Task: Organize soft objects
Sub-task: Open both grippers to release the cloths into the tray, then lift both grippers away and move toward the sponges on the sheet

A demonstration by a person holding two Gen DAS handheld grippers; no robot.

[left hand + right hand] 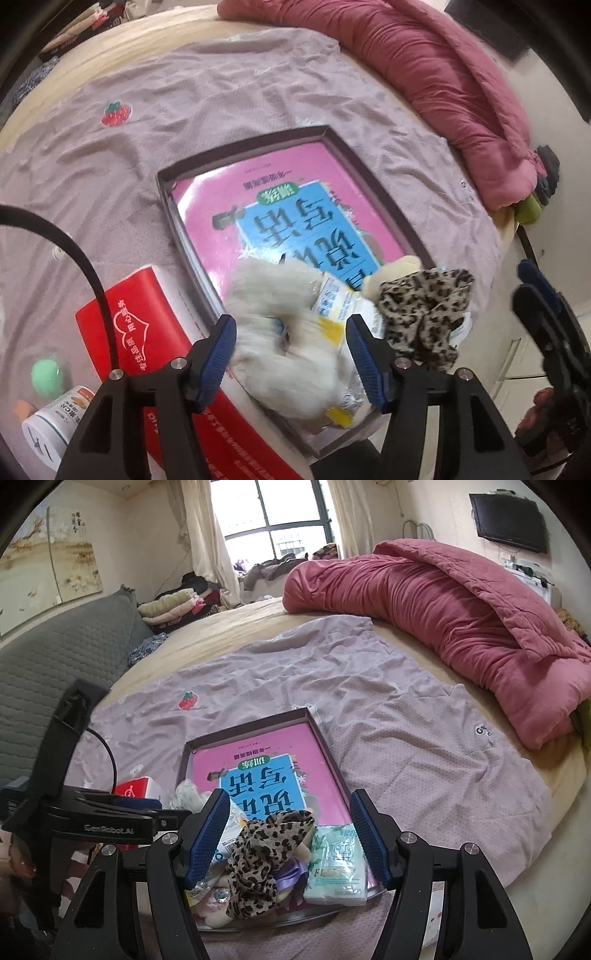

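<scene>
Both grippers [291, 354] [288, 834] low, spread over tray [166, 192]

The right gripper [288, 834] hung with its jaws spread wide above a leopard-print scrunchie [258, 853] lying in a shallow box [255, 727]. A tissue pack [338, 864] lay just beside it, over a pink book [273, 771]. The left gripper [162, 812] looked nearly closed, though side-on.

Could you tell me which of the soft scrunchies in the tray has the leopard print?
The brown leopard-print fabric scrunchie, between the right gripper's fingers; the other is plain fluffy white.
</scene>
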